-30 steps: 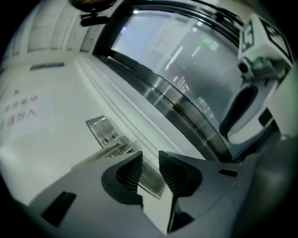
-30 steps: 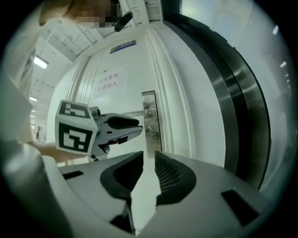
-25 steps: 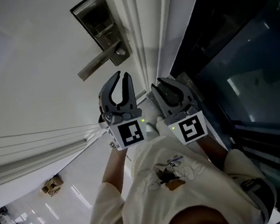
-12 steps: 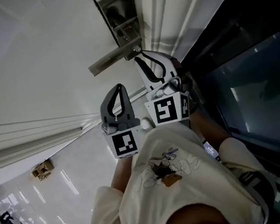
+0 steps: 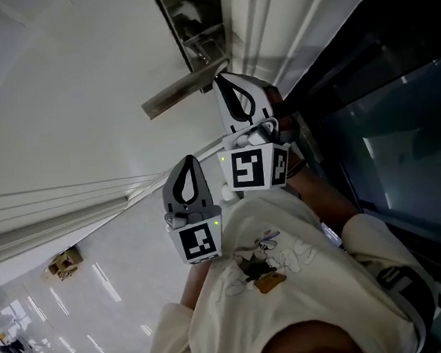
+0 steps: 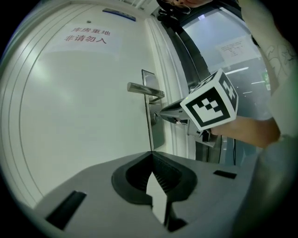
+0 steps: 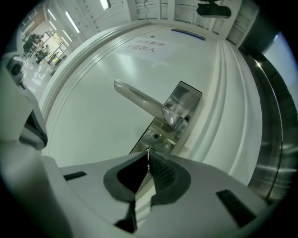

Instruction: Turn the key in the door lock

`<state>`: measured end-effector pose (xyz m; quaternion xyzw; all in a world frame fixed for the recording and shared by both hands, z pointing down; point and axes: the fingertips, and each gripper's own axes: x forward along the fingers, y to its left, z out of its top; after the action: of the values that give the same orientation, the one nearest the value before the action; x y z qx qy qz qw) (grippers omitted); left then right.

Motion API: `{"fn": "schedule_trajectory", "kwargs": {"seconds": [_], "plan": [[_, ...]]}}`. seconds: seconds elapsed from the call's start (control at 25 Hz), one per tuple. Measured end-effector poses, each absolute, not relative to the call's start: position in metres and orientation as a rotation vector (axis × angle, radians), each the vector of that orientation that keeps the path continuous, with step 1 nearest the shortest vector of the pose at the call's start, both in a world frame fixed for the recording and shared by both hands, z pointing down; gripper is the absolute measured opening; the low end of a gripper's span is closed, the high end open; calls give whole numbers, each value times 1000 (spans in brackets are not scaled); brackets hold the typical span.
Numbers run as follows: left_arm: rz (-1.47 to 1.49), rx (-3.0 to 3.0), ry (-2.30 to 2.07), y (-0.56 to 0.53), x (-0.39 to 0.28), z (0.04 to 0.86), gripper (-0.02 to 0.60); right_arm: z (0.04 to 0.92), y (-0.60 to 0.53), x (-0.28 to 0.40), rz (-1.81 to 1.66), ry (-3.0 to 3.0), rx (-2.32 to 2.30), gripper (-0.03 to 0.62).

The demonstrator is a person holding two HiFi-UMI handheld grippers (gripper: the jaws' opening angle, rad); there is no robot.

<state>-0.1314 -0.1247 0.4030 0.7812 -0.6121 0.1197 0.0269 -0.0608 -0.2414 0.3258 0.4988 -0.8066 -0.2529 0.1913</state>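
While the left hand-held gripper [image 6: 151,154] hangs clenched and empty, the right hand-held gripper [image 7: 148,153] is closing on the thin key [image 7: 147,150], mid-frame below the lever [image 7: 139,100]: stiff, slippery metal, likely best pinched across its flat head.

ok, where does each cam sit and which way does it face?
Head view: on the person's head, steeply down the door; shows shirt, left gripper, right gripper.
Left gripper view: rides left gripper, faces lever handle past own shut tongs; right gripper and forearm show.
Right gripper view: rides right gripper, faces lock plate; own tongs closing, nothing clearly between them.
Shared: lever handle in all three.
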Motion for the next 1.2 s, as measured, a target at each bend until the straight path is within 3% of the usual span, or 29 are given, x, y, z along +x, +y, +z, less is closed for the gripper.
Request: {"fn": "schedule_trajectory", "kwargs": {"seconds": [0.44,1.2], "plan": [[327,2482,-1756,-120,-100,408,6,324,-245,-55,-104,-2685,1514,17],[315,2478,-1740,-120,-106,409,6,330,-252,-44,1009,-3028,1439,18]]}}
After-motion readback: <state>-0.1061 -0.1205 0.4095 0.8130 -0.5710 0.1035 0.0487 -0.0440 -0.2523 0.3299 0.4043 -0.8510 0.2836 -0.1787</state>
